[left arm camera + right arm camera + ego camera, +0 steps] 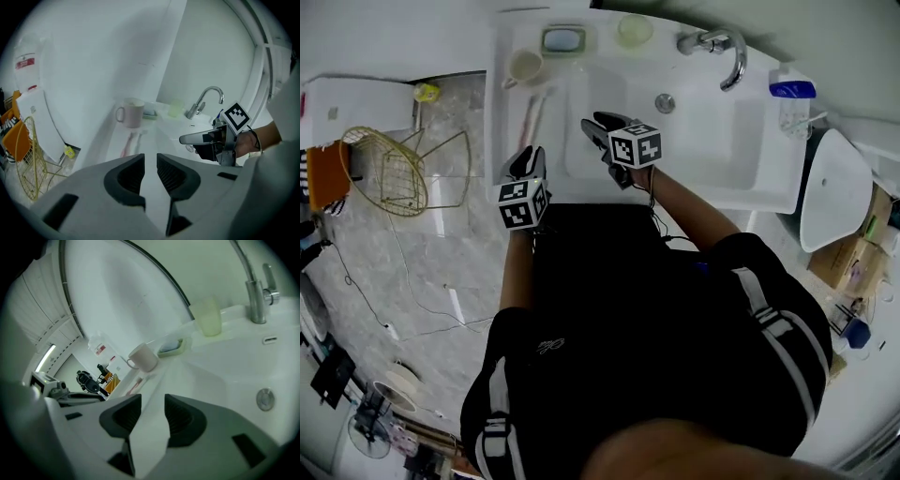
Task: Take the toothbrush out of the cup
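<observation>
progress: looks done | toothbrush [532,117]: out of cup [525,67], flat on sink ledge [510,122] just beside it | left gripper [150,163]: jaws apart, empty | right gripper [153,406]: jaws apart, empty | remaining: probably nothing, cup seemingly empty

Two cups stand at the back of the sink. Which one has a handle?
The pinkish mug at the sink corner, by the toothbrushes, has the handle; the pale green cup nearer the tap has none.

Bathroom, washbasin [712,141], tap [727,52], soap dish [563,40]
</observation>
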